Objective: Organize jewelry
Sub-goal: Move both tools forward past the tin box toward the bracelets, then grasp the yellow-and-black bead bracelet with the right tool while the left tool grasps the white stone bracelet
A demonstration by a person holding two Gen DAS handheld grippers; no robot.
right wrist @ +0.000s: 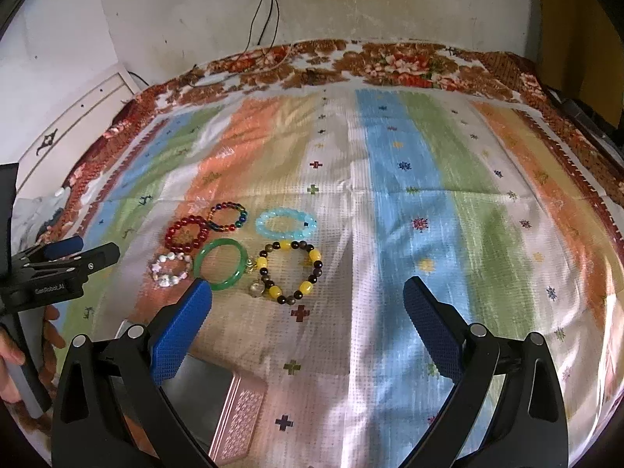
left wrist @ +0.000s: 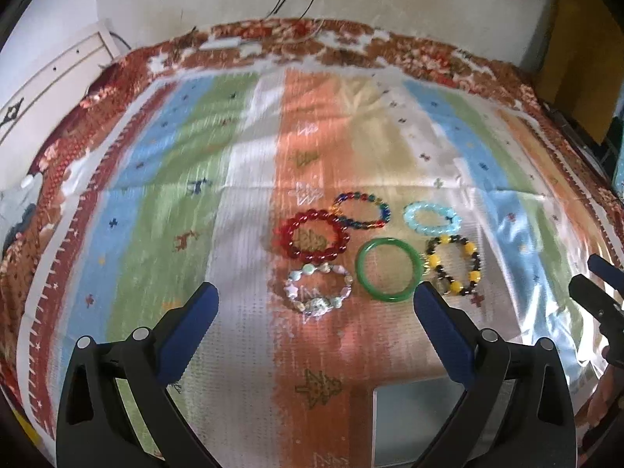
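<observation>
Several bracelets lie on the striped cloth: a red bead one (left wrist: 311, 237) (right wrist: 186, 233), a multicolour bead one (left wrist: 360, 210) (right wrist: 229, 217), a pale blue one (left wrist: 431, 218) (right wrist: 286, 224), a green bangle (left wrist: 390, 269) (right wrist: 221, 264), a yellow-and-brown bead one (left wrist: 454, 266) (right wrist: 290, 272) and a white shell one (left wrist: 319, 288) (right wrist: 171, 269). My left gripper (left wrist: 316, 300) is open and empty, just short of the shell bracelet. My right gripper (right wrist: 308, 296) is open and empty, right of the yellow-and-brown bracelet. An open pink metal box (right wrist: 234, 409) (left wrist: 413, 421) sits close below both grippers.
The striped cloth (right wrist: 429, 195) lies over a floral blanket (right wrist: 390, 62) on a bed against a white wall. A white cabinet (right wrist: 78, 124) stands at the left. Cables (right wrist: 269, 11) hang down the wall. A hand (right wrist: 11, 351) holds the left gripper's handle.
</observation>
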